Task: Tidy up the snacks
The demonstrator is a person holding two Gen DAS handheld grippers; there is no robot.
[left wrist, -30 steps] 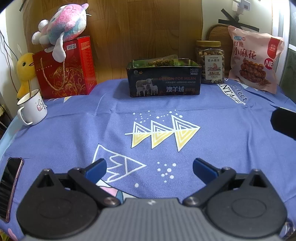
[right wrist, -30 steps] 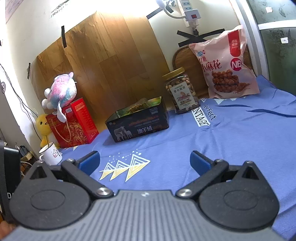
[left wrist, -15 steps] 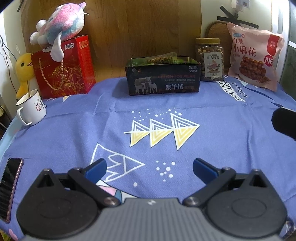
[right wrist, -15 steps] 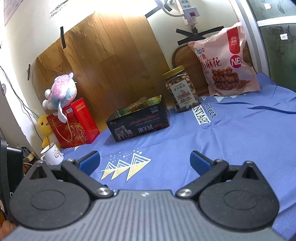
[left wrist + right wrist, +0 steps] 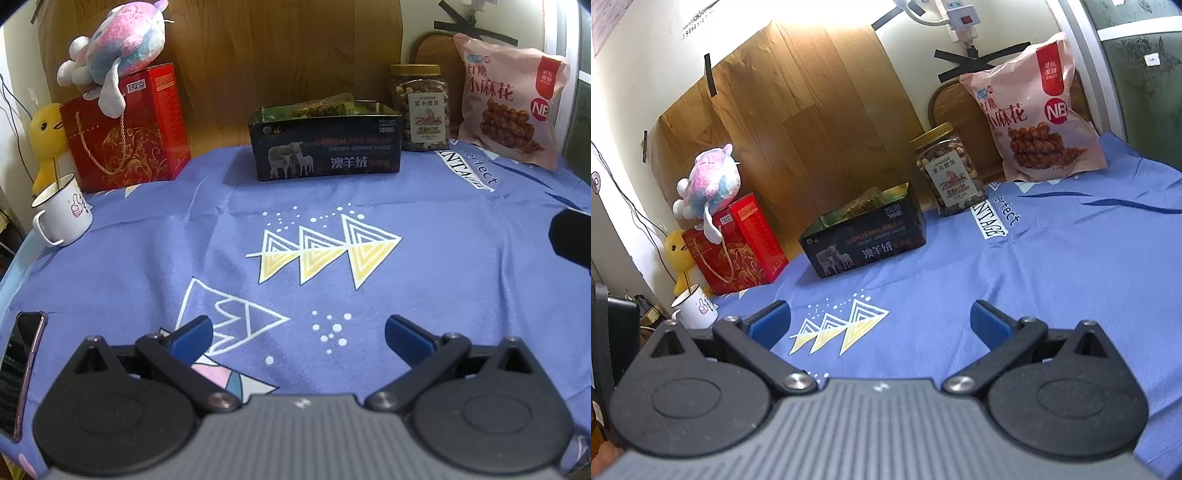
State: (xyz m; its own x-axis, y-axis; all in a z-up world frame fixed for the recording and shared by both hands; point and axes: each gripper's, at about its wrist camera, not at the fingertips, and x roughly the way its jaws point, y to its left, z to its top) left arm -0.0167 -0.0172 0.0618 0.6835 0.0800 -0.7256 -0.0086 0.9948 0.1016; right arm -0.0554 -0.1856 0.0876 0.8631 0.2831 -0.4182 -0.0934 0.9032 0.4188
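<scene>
Nearest the cameras, over the front of the bench [image 5: 461,229] and its blue cloth, the left gripper [image 5: 297,334] and the right gripper [image 5: 879,321] both hang with their jaws spread wide and nothing between them, well apart from every snack. Taking the dark tin box [image 5: 325,146] at the back of the bench as the landmark, both grippers sit well in front of it, with bare cloth between. The step in hand looks like an approach or a choice of what to pick up first; no snack is held yet. To the left of the tin, near the cloth's edge, stands a white mug [image 5: 61,216] with a stick in it; what else it holds is hidden. Farther left and behind stands a red gift box [image 5: 125,129], closed, with a plush toy [image 5: 118,44] lying on top. The tin itself is open-topped and already holds at least one greenish snack packet showing above its rim. Just to the right of the tin stands a clear jar [image 5: 421,107] with a gold lid on, full of nuts. Farther right, a sealed pink snack bag [image 5: 513,99] leans upright against the wall. The next move probably calls for a long reach toward the jar or the bag, jaws kept wide for the jar's round body.
</scene>
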